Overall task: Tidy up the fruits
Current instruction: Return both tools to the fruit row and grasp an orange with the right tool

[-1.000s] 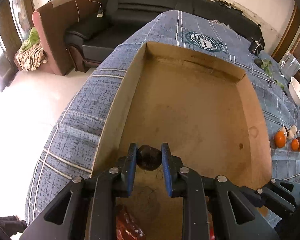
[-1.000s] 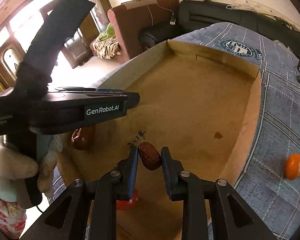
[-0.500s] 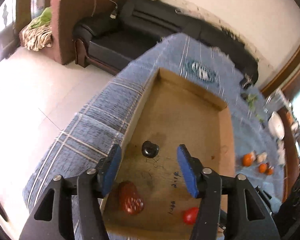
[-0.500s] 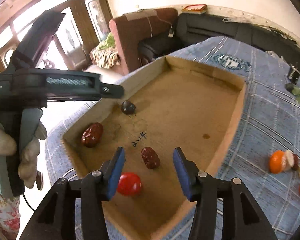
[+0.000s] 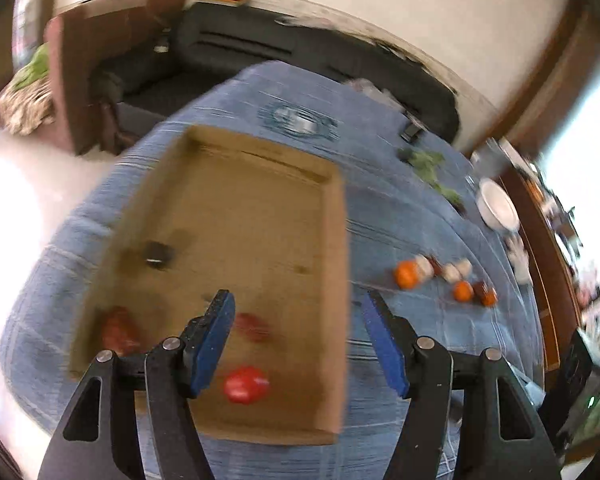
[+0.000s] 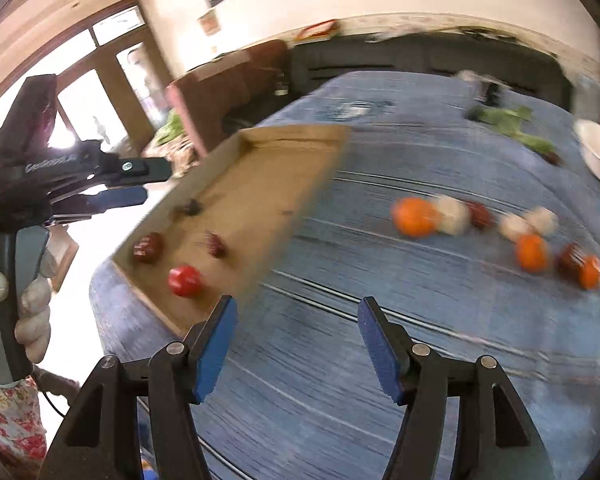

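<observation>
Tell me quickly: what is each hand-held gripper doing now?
Left hand-held gripper: jaws opening, nothing between them.
Right hand-held gripper: jaws opening, nothing between them.

Both black plastic tongs [image 6: 296,342]: blue pads [image 6: 216,342], silver pivot screws. Left tongs [image 6: 128,184]: white lettering. White glove [image 6: 32,312], floral red garment [image 6: 8,420].

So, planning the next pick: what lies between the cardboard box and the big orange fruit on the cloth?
Only bare blue tablecloth between the box and the orange, clearest in the right wrist view.
</observation>
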Tool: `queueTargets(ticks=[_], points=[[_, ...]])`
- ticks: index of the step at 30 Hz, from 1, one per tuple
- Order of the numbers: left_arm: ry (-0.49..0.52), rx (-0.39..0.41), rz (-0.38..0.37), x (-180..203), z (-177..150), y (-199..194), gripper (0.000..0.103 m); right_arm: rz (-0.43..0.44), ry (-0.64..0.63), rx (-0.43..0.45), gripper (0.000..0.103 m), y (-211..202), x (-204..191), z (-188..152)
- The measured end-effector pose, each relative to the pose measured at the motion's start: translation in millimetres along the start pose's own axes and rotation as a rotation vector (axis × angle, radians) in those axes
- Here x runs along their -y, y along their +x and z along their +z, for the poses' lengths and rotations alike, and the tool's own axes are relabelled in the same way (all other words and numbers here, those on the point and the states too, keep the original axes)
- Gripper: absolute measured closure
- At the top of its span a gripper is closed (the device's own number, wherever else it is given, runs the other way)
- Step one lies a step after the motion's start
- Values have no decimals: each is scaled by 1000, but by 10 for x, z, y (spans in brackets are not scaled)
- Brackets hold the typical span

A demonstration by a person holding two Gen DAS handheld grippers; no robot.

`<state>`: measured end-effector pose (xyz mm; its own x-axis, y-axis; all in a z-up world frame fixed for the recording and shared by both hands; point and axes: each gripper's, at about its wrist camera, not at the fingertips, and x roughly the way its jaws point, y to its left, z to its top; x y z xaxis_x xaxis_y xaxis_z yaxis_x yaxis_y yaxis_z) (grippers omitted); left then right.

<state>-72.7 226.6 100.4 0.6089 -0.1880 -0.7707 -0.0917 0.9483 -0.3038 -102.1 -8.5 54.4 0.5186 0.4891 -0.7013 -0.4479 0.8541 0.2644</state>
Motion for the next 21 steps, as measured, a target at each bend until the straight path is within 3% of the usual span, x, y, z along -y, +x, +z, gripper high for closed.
queueTargets(ticks=[10, 18, 21], points=[[124, -100, -60, 875, -112, 626, 38, -186, 252, 44, 33, -481, 1345, -166], [167, -127, -26, 1132, -95, 1046, 38, -251, 276, 67, 33, -462, 1737, 23], [215, -98, 3, 1216, -100, 1161, 38, -301, 258, 72, 33, -379, 1821, 138]])
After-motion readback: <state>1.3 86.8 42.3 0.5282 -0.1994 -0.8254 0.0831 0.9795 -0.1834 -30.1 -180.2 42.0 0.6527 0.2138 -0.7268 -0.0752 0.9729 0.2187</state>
